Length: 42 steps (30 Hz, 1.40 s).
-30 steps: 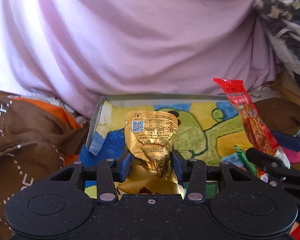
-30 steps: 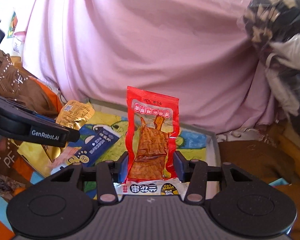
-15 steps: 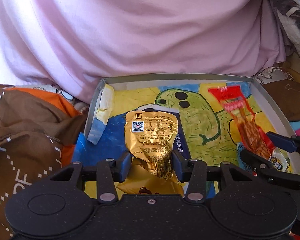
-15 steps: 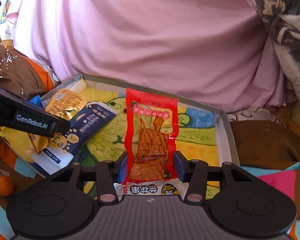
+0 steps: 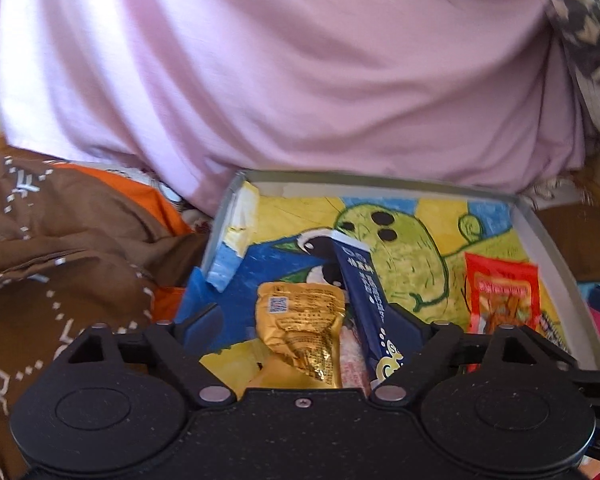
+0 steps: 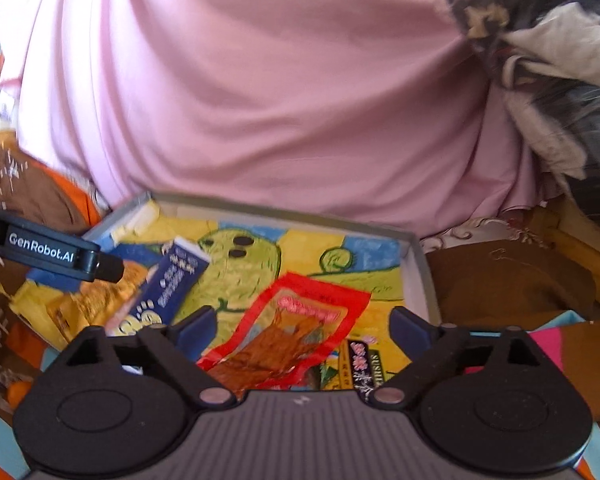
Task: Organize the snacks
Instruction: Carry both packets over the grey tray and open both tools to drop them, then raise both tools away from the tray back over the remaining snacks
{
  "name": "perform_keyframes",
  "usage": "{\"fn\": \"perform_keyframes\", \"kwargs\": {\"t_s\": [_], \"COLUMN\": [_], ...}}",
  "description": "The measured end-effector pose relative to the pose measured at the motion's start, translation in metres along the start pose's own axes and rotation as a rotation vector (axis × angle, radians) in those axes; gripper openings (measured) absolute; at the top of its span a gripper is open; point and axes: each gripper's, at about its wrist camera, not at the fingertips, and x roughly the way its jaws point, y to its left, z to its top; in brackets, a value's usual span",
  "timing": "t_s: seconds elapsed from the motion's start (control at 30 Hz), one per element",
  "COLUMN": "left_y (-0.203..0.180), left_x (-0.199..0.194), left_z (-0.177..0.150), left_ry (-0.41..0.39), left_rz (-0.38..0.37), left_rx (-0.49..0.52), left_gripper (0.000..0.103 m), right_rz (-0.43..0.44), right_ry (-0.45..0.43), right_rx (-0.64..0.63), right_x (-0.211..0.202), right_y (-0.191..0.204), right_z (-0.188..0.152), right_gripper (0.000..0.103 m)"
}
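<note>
Tray: a shallow grey-rimmed tray [image 5: 540,236] lay in front of a person in a pink shirt [image 5: 300,80], its floor covered by a bright painted picture; to my eye it was the collecting place, which would explain why every packet sat inside its walls.
Gold packet: the crinkled gold packet [image 5: 300,328] lay near the tray's left end, partly over a yellow packet [image 5: 228,360]; it touched neither finger.
Blue packet: a long dark blue packet [image 5: 360,280] lay slantwise just beside the gold one, its near end close to the left claw's right finger; contact could not be told.
Red packet: the red snack packet [image 6: 300,328] lay tilted on the tray's right half, across other small wrappers [image 6: 360,364], loose between the fingers.
Left claw: the left claw [image 5: 300,320] stood wide apart, holding nothing, low over the gold and blue packets.
Right claw: the right claw [image 6: 300,326] was equally wide, empty, with the red packet under its gap; its fingers seemed clear of the wrapper, though blur made that uncertain.
Grouping: gold and blue sat at one end and red with the small wrappers at the other, which looked like sorting by side.
Surroundings: brown patterned cloth [image 5: 60,260] lay to the left of the tray; no worktop was visible.
</note>
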Motion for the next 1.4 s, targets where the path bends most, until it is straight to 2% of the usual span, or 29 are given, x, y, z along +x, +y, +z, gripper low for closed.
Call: {"fn": "perform_keyframes", "kwargs": {"t_s": [0.1, 0.23, 0.33, 0.63, 0.9, 1.0, 1.23, 1.4], "left_y": [0.003, 0.006, 0.007, 0.009, 0.012, 0.014, 0.018, 0.021], "left_x": [-0.017, -0.046, -0.067, -0.119, -0.160, -0.172, -0.189, -0.195], "left_z": [-0.002, -0.006, -0.010, -0.039, -0.082, -0.102, -0.143, -0.164], "left_ry": [-0.067, -0.190, -0.251, -0.319, -0.328, -0.325, -0.287, -0.254], "left_rz": [0.017, 0.020, 0.015, -0.069, -0.086, -0.085, -0.085, -0.083], "left_rx": [-0.033, -0.069, -0.079, -0.120, -0.138, -0.112, -0.054, -0.015], "left_gripper": [0.094, 0.098, 0.100, 0.102, 0.102, 0.102, 0.102, 0.102], "right_rz": [-0.003, 0.008, 0.015, 0.009, -0.038, -0.040, -0.032, -0.009], "right_ry": [-0.046, -0.098, -0.123, -0.172, -0.211, -0.209, -0.145, -0.057], "right_rx": [0.043, 0.080, 0.087, 0.107, 0.065, 0.054, 0.056, 0.076], "right_x": [-0.017, -0.042, -0.059, -0.122, -0.168, -0.181, -0.204, -0.213], "right_y": [-0.005, -0.010, -0.010, -0.011, 0.002, 0.007, 0.019, 0.027], "right_z": [0.003, 0.005, 0.006, -0.006, -0.028, -0.039, -0.066, -0.084], "right_gripper": [0.103, 0.103, 0.103, 0.103, 0.103, 0.103, 0.103, 0.103]}}
